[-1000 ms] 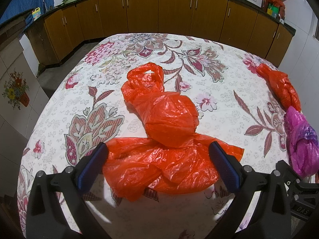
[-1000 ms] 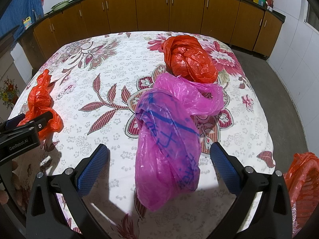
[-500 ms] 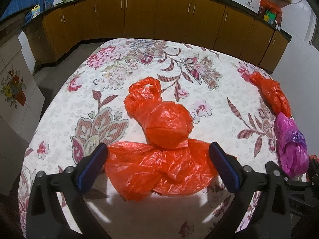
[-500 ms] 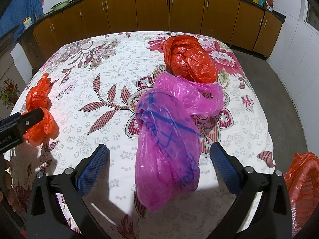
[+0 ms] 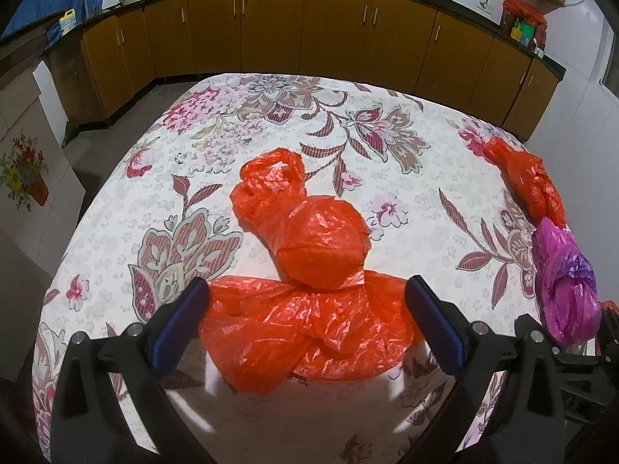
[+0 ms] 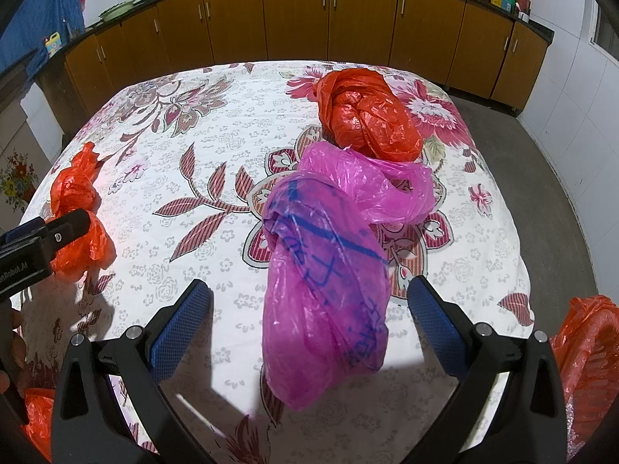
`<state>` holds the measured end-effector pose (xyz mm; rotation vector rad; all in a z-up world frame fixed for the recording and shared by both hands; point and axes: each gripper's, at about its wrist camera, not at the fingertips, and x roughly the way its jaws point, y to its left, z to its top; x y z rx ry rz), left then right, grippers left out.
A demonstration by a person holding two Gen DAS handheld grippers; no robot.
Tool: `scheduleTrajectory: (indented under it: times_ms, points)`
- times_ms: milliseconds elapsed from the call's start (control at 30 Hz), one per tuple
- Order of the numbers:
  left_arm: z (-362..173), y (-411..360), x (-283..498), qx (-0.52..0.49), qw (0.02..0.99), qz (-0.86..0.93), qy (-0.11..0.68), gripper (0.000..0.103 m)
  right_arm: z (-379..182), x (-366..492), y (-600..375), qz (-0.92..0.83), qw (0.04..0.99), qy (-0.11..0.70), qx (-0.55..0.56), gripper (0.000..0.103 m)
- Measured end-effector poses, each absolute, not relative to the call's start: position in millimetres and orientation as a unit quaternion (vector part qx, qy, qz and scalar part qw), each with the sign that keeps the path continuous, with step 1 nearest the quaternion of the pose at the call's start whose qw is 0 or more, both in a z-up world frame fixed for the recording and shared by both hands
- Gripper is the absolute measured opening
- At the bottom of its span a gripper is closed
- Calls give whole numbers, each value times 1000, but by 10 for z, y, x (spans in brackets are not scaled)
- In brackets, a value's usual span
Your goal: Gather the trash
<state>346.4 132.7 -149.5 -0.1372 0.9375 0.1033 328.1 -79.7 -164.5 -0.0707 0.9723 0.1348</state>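
On the floral tablecloth [image 5: 271, 123], a flat crumpled orange bag [image 5: 305, 332] lies between the fingers of my left gripper [image 5: 307, 290], which is open wide around it. Behind it sits a knotted orange bag with handles [image 5: 309, 232]. In the right wrist view a pink bag with blue writing [image 6: 325, 278] lies between the fingers of my open right gripper [image 6: 309, 294]. A balled orange bag [image 6: 367, 116] touches its far end. My left gripper [image 6: 42, 239] shows at the left by its orange bags [image 6: 73, 208].
An orange basket [image 6: 588, 348] stands off the table's near right corner. Brown kitchen cabinets [image 5: 332, 27] run along the far side and left, with grey floor [image 6: 541, 162] between them and the table. More orange plastic [image 6: 35, 421] shows at the lower left.
My left gripper has drawn back and up, so the orange bags look smaller and lower in its view. The right gripper and the pink bag have stayed put.
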Motion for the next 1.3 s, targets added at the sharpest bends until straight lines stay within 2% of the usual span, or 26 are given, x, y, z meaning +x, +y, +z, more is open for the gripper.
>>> scheduleTrajectory:
  times_ms: [1300]
  points:
    - [-1578, 1259, 3593, -34, 881, 56, 468, 99, -1652, 3285, -798, 64, 882, 467, -33, 101]
